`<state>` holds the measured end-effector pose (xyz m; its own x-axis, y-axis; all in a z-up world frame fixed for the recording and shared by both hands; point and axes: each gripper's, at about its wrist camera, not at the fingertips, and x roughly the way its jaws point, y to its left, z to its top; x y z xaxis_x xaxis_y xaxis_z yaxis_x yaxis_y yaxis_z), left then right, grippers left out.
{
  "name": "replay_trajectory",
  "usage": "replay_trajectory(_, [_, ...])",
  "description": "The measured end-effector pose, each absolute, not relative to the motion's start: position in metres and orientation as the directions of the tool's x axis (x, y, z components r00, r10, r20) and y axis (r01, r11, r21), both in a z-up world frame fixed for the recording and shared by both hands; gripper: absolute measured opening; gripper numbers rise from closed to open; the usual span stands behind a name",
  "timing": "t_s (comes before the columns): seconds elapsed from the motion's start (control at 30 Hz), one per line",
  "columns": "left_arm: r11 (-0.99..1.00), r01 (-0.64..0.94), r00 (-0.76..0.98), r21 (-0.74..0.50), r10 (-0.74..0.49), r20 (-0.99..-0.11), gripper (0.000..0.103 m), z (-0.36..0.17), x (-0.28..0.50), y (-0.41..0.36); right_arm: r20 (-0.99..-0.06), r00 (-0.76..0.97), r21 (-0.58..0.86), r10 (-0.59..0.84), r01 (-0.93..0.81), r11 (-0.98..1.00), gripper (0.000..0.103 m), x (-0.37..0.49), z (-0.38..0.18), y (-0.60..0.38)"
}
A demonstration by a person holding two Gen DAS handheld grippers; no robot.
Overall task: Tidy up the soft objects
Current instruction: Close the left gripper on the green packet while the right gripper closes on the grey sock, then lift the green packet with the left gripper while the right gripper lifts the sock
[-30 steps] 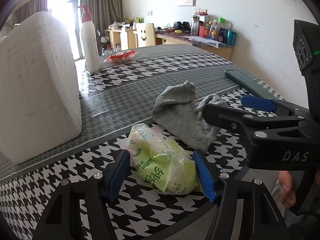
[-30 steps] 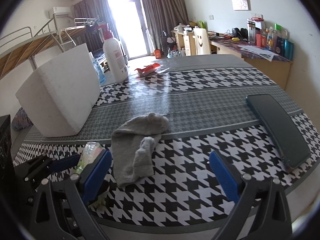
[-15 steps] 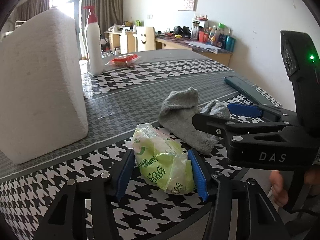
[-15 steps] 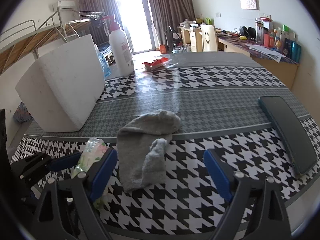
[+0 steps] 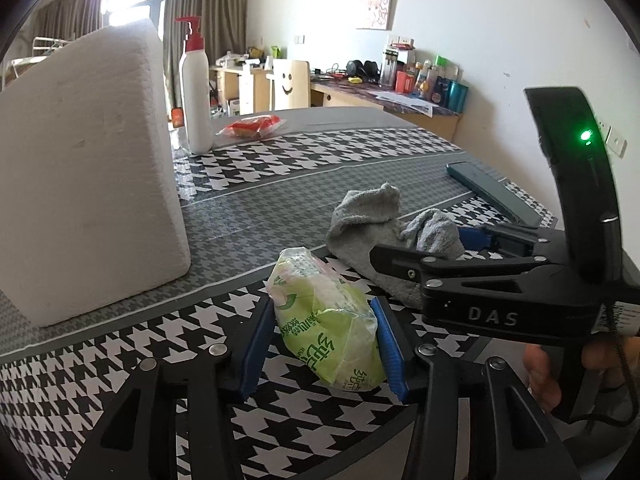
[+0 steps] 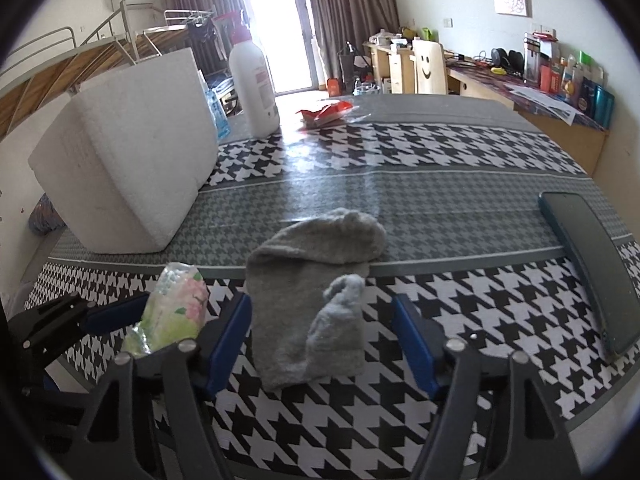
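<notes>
On the near edge of the houndstooth-patterned table (image 5: pixel 360 152), as seen by the left wrist camera, a soft green plastic-wrapped tissue pack (image 5: pixel 326 320) is bracketed by the left gripper (image 5: pixel 324 350). Its blue-padded fingers (image 5: pixel 256 350) are pressed against both sides of the pack, so it is judged to be grasped, though the wrapper is barely dented and the grip looks light. The pack is taken across its narrow width, probably so that the crinkly film does not slip. Behind it a crumpled grey towelling sock (image 5: pixel 372 224) lies on the table, with the black body of the right gripper (image 5: pixel 460 248) reaching over its near end. A large white foam box (image 5: pixel 88 168) stands to the left, presumably the place where soft things are to be gathered. A white pump bottle with a red cap (image 5: pixel 196 96) and a red snack packet (image 5: pixel 252 126) are kept farther back, and a dark green flat case (image 5: pixel 496 194) lies at the right.

In the right wrist view, the grey sock (image 6: pixel 316 296) lies between the spread fingers (image 6: pixel 412 344) of the right gripper (image 6: pixel 320 344), which are released and well clear of the cloth on both sides. The approach is lined up along the sock's length, seemingly so that the bunched fold can be pinched. The tissue pack (image 6: pixel 176 312) is seen at the lower left, held in the left gripper (image 6: pixel 100 320), with the foam box (image 6: pixel 132 148) beyond it.
</notes>
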<state>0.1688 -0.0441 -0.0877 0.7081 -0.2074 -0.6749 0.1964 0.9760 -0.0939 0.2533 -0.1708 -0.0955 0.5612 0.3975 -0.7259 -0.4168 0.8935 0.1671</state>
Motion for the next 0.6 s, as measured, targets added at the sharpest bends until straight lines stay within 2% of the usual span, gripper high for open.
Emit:
replay_trajectory(0.2, [0.976, 0.192, 0.717, -0.101, -0.21, -0.665, 0.051, -0.084, 0.165, -0.039, -0.736, 0.555, 0.148, 0.387, -0.426, 0.893, 0.066, 0.252, -0.096, -0.164])
replay_trajectory(0.37, [0.977, 0.188, 0.725, -0.105, -0.21, -0.656, 0.051, -0.082, 0.159, -0.034, -0.745, 0.557, 0.111, 0.367, -0.44, 0.891, 0.048, 0.25, -0.095, -0.155])
replay_trajectory(0.6, [0.978, 0.178, 0.735, -0.111, -0.208, -0.645, 0.051, -0.078, 0.151, -0.029, -0.755, 0.566, 0.059, 0.33, -0.443, 0.895, 0.035, 0.247, -0.096, -0.147])
